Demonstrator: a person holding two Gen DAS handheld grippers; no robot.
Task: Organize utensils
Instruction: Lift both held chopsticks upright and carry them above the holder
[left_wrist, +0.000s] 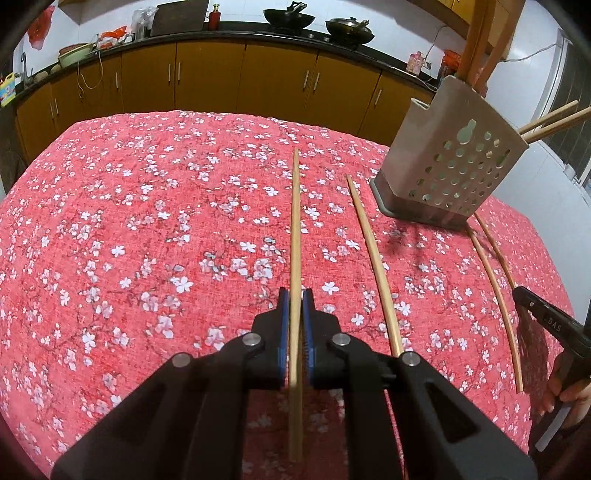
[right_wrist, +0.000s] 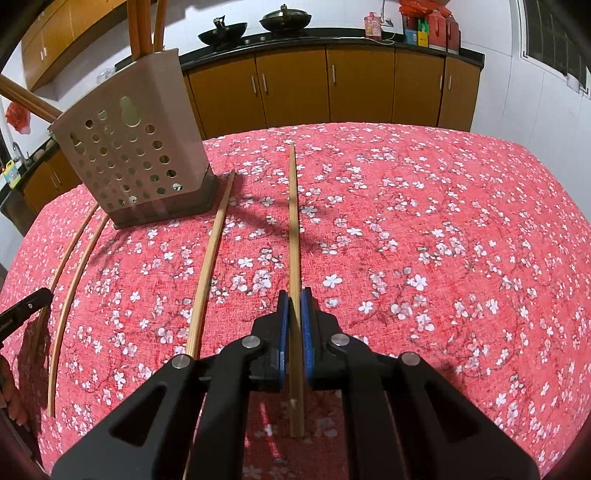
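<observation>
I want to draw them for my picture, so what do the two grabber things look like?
Both look the same. The left gripper and the right gripper are made of chunky black plastic with cut-out holes in the arms and round silver bolts at the joints. Each has two flat blue pads with tiny ridges. White letters are printed on the side. No cables or sleeves show.

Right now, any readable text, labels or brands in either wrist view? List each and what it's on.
"DAS": white letters on the black body of the right gripper, seen from the left wrist view; possibly part of a longer word.
White lettering on the left gripper at the right wrist view's edge: too blurred to read.
Labels on the counter bottles and boxes: too small to read.
Utensil holder, chopsticks and tablecloth: no text.
</observation>
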